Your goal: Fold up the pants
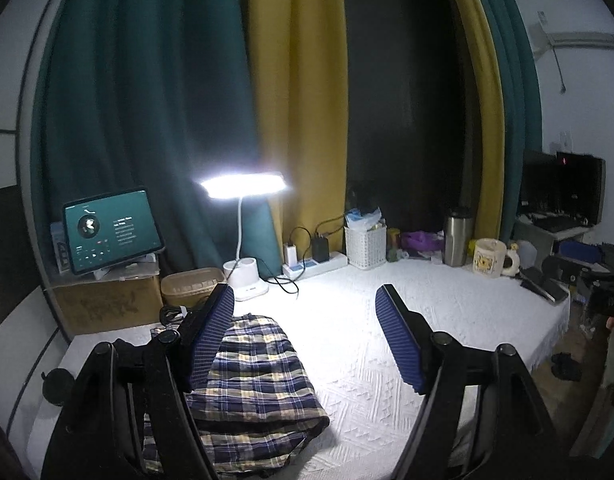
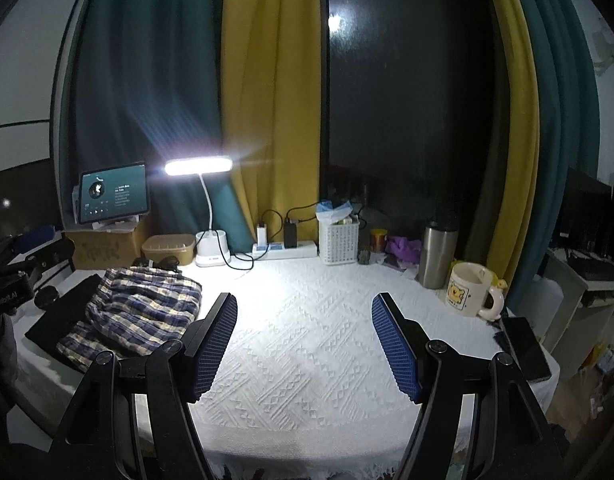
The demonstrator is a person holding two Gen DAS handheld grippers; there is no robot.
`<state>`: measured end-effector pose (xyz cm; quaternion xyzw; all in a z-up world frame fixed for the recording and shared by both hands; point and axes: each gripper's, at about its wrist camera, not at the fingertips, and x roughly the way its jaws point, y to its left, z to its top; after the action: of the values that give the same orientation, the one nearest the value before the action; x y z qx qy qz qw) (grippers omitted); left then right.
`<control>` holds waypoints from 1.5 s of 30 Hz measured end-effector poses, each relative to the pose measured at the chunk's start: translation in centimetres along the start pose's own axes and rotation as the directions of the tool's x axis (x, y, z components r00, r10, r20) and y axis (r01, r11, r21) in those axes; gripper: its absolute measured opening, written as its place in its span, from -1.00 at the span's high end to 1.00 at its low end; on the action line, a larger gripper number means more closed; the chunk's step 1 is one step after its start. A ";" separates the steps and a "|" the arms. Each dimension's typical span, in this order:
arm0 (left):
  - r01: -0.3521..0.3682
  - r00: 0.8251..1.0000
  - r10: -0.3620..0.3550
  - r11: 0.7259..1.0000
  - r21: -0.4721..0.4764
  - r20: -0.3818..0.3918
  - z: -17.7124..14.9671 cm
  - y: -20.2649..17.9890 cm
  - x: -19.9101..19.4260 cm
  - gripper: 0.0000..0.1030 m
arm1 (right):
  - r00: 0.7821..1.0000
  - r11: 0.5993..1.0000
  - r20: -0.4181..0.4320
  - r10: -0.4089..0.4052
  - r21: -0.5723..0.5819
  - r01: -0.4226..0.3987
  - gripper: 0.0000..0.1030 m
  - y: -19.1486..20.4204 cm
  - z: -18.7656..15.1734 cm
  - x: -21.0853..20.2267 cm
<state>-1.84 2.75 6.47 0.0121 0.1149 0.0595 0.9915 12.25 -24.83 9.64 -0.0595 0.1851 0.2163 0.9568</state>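
— Where are the pants, and why are your hands empty?

— The blue-and-cream plaid cotton pants (image 2: 141, 310) lie folded at the left of the white textured tablecloth (image 2: 307, 340); my left gripper (image 1: 303, 336) and right gripper (image 2: 305, 340) hover wide apart, holding nothing; I judge the folding done.

— Anything in the way?

— The cream cartoon mug (image 2: 469, 290) and black phone (image 2: 525, 348) sit right; the white desk lamp (image 2: 211, 248) behind.

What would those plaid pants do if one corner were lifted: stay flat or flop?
The plaid pants would probably flop and drape, since the cloth already lies in soft wrinkles and folds. They look light, so one pinch should likely lift them. On the textured white tablecloth they may drag and bunch instead of sliding when pushed.
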 end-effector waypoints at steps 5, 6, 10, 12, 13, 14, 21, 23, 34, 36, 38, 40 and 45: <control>-0.006 1.000 0.007 1.000 -0.028 0.023 0.5 0.8 -1.3 -0.43 | 1.000 1.000 0.025 0.004 0.010 -0.004 -0.56 0.2 0.4 -0.9; -0.004 1.000 0.004 0.999 -0.032 0.029 0.5 0.9 -1.6 -0.43 | 0.999 1.000 0.033 0.006 0.010 -0.006 -0.67 0.3 0.5 -1.1; -0.031 0.997 0.034 0.998 -0.046 0.065 0.7 1.2 -2.7 -0.69 | 0.998 1.000 0.060 0.004 0.016 -0.005 -0.70 0.6 1.0 -2.0; -0.033 0.995 0.038 0.997 -0.064 0.088 0.8 1.5 -3.2 -0.81 | 0.998 1.000 0.069 0.001 0.017 -0.003 -0.70 0.7 1.2 -2.5; -0.036 0.994 0.043 0.997 -0.074 0.105 0.8 1.7 -3.5 -0.81 | 0.997 1.000 0.073 -0.003 0.014 0.002 -0.70 0.8 1.3 -2.7; -0.042 0.992 0.051 0.996 -0.077 0.117 0.8 1.8 -3.7 -0.82 | 0.997 1.000 0.076 -0.006 0.011 0.005 -0.70 0.9 1.4 -2.8; -0.043 0.992 0.054 0.994 -0.098 0.113 0.7 2.1 -3.7 -0.87 | 0.997 1.000 0.073 -0.005 0.011 0.005 -0.71 0.9 1.4 -2.6; -0.037 0.993 0.048 0.994 -0.105 0.105 0.6 2.2 -3.6 -0.87 | 0.997 1.000 0.072 -0.004 0.012 0.003 -0.71 0.9 1.4 -2.6; -0.038 0.994 0.047 0.994 -0.098 0.096 0.6 1.9 -3.6 -0.87 | 0.998 1.000 0.069 -0.005 0.013 0.005 -0.71 0.8 1.4 -2.5; -0.040 0.994 0.049 0.995 -0.094 0.100 0.6 1.8 -3.7 -0.87 | 0.998 1.000 0.068 -0.007 0.013 0.006 -0.71 0.7 1.4 -2.5; -0.037 0.994 0.046 0.995 -0.095 0.100 0.7 1.7 -3.8 -0.87 | 0.998 1.000 0.068 -0.008 0.013 0.007 -0.71 0.7 1.4 -2.5; -0.040 0.994 0.050 0.994 -0.097 0.099 0.7 1.7 -3.8 -0.87 | 0.998 1.000 0.068 -0.011 0.015 0.010 -0.71 0.7 1.4 -2.5; -0.044 0.994 0.054 0.994 -0.105 0.094 0.7 1.8 -3.7 -0.87 | 0.998 1.000 0.064 -0.020 0.015 0.019 -0.71 0.7 1.2 -2.5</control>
<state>-5.46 4.10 8.09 -0.0332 0.0633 0.0889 0.9935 10.25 -24.97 11.73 -0.0477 0.1554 0.2075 0.9646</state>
